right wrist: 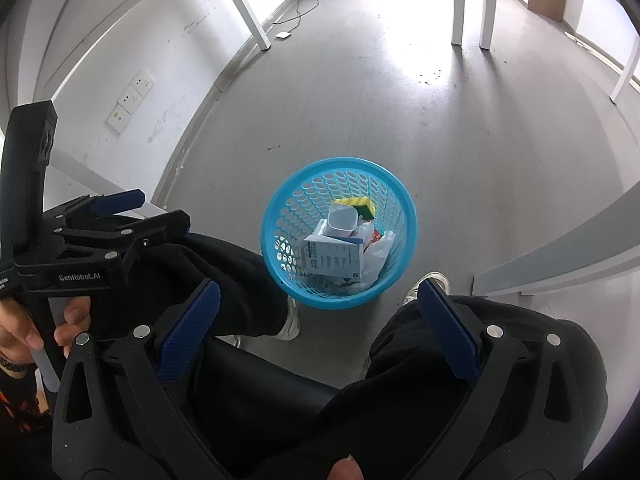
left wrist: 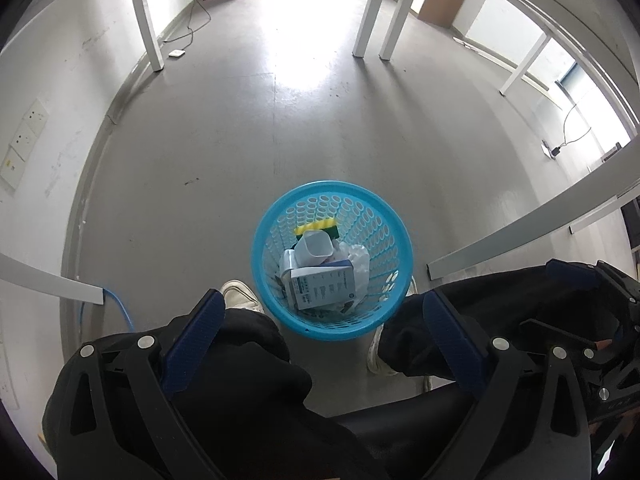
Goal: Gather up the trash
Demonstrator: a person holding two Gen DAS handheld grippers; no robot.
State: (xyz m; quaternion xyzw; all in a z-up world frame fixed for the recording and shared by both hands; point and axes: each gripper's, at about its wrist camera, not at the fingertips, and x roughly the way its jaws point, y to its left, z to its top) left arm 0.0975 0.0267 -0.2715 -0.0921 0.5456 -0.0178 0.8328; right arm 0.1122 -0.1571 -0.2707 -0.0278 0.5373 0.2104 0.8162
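1. Trash (left wrist: 320,276) is already piled in the basket (left wrist: 280,300), 12 o'clock from both claws.
2. Left gripper (left wrist: 322,322) and right gripper (right wrist: 318,304) are spread wide, nothing held.
3. Floor should probably be scanned for leftovers.

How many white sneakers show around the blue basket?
2. One sneaker sits left of the blue basket, the other sneaker at its lower right, both partly covered by black trouser legs.
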